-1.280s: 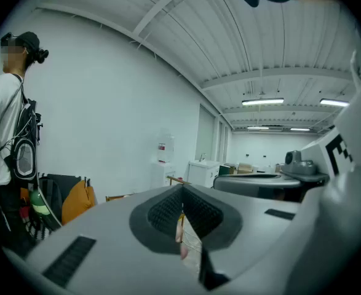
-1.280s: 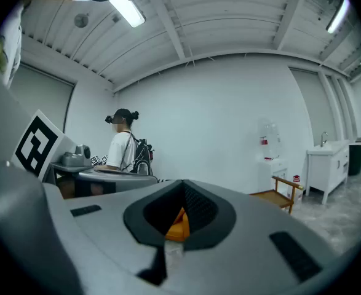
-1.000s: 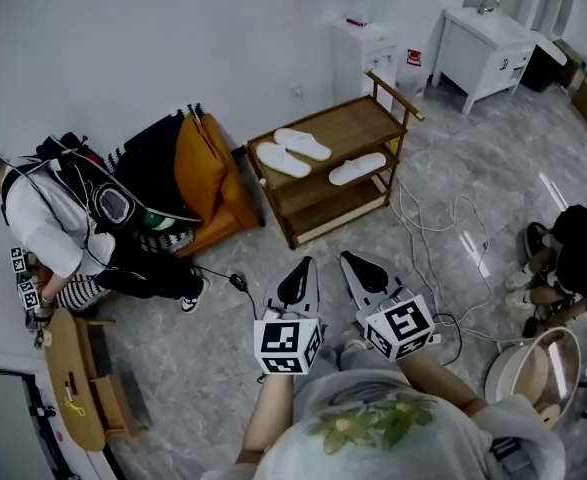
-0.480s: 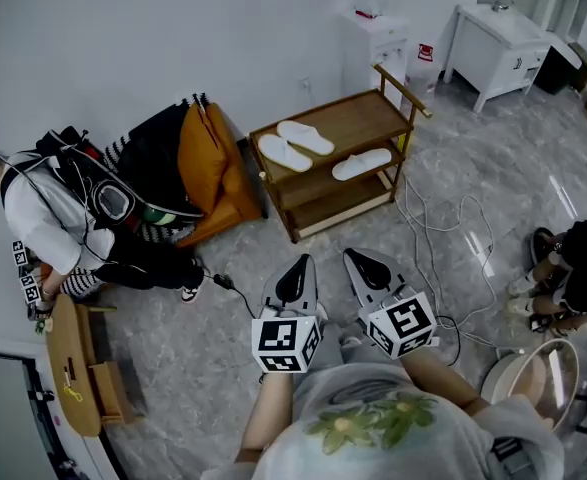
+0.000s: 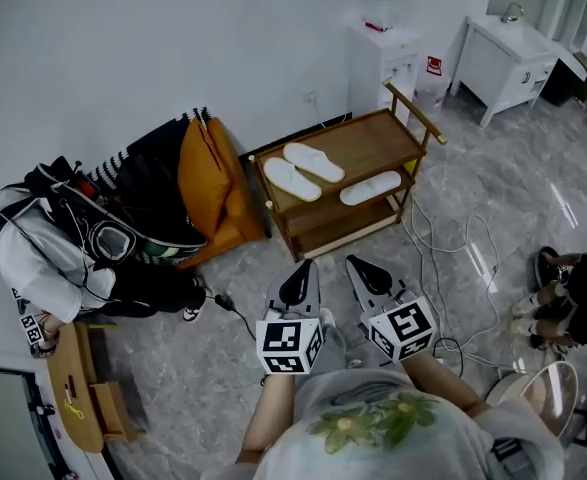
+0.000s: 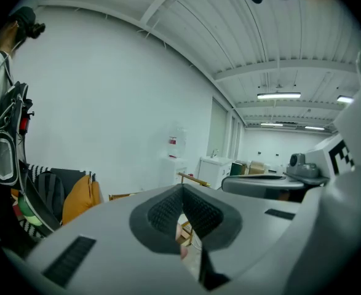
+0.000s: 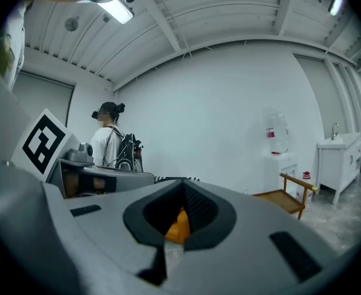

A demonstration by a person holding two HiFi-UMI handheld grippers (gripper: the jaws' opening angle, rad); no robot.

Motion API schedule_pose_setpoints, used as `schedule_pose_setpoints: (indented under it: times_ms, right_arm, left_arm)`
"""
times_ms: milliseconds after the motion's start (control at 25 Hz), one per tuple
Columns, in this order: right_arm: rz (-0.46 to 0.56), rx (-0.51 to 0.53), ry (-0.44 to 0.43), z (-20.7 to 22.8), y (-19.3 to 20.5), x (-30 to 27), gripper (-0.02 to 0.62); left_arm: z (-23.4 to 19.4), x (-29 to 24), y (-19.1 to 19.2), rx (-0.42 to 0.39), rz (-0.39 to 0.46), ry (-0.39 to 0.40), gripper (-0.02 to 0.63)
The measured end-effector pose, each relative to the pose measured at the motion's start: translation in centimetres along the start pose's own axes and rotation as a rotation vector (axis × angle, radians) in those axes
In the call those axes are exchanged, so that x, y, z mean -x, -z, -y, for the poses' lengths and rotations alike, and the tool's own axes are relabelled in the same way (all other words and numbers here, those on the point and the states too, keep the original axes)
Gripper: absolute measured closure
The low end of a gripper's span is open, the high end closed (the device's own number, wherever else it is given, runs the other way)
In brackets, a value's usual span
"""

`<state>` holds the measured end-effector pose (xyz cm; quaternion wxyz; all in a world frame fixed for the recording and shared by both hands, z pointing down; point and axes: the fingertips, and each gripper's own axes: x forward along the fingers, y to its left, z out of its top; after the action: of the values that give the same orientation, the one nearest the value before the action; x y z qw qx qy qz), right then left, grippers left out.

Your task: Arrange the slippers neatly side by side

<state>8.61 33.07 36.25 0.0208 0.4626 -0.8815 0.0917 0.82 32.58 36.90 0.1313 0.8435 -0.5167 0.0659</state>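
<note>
One slipper (image 5: 291, 179) lay just beside another (image 5: 314, 162) on the top of the wooden rack (image 5: 378, 133), toward its left end. A third slipper (image 5: 370, 188) lay to their right, seemingly on a lower tier. A cushion (image 5: 205, 168) stood left of the rack, a water dispenser (image 5: 385, 48) behind it, and cables (image 5: 451, 238) on the floor to its right.

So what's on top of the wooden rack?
Two white slippers lie close together on the wooden rack's top. A third slipper shows on a lower shelf; the top covers that shelf's back part.
</note>
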Motion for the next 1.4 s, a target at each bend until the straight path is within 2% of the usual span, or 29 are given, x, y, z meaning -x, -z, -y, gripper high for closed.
schedule_pose_setpoints:
  times_ms: [520, 800, 1080, 1400]
  right_arm:
    - [-0.023, 0.006, 0.054, 5.7, -2.5, -12.1, 0.589]
    - [-0.037, 0.002, 0.082, 7.6, -2.5, -17.3, 0.589]
    - [-0.055, -0.016, 0.099, 8.1, -1.9, -19.3, 0.589]
    - [-0.096, -0.025, 0.075, 9.0, -0.5, -21.4, 0.589]
  left_arm:
    - [-9.1, -10.7, -4.5, 0.010, -0.014, 0.035, 0.592]
    - [-13.1, -14.6, -4.7, 0.022, -0.042, 0.057, 0.592]
    - [-14.2, -16.2, -4.4, 0.029, -0.063, 0.090, 0.592]
    - [-15.7, -18.0, -2.9, 0.057, -0.098, 0.062, 0.592]
